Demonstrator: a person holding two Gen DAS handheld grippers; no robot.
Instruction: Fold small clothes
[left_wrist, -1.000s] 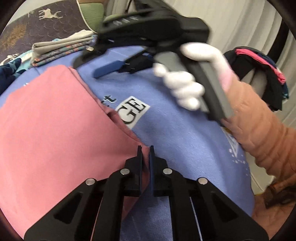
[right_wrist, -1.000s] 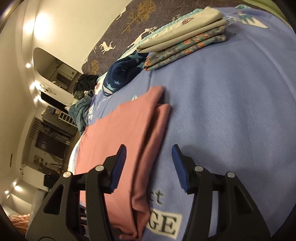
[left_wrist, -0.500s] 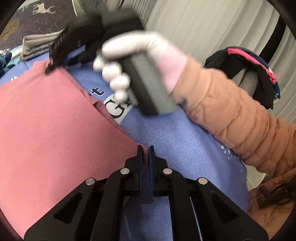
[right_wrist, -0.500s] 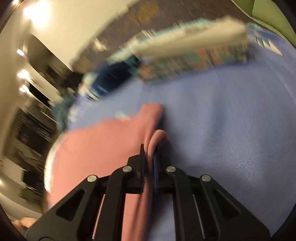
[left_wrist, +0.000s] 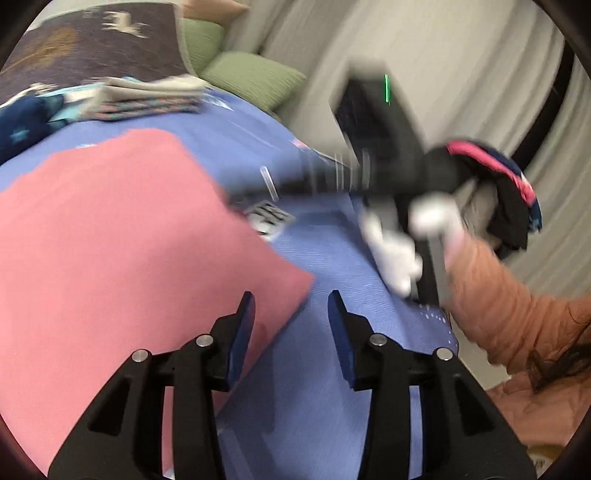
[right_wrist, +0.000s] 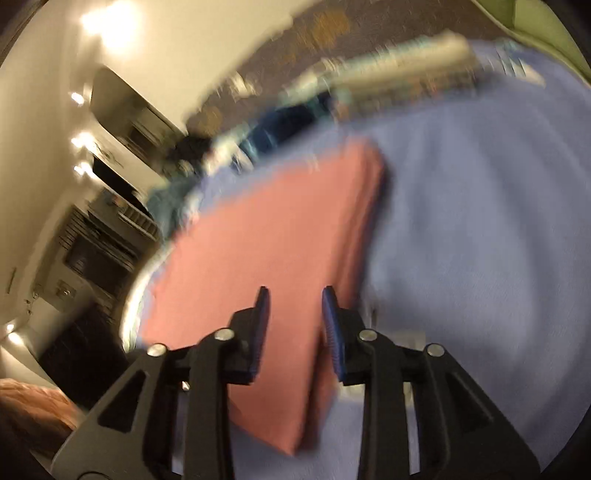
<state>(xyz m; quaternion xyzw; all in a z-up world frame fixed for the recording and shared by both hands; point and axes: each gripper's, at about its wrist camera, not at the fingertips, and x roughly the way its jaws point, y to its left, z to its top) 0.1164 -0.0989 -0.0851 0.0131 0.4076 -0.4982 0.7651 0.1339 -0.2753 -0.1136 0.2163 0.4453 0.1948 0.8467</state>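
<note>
No text, number or brand can be read in either view. The left wrist view shows a white patch with dark print (left_wrist: 269, 218) on the blue blanket (left_wrist: 332, 266), just beside the edge of the pink cloth (left_wrist: 122, 236); motion blur makes its letters illegible. Small white dotted marks (left_wrist: 436, 317) sit on the blanket near the gloved hand (left_wrist: 399, 254); they form no readable sign. The right wrist view is blurred throughout and carries no lettering
</note>
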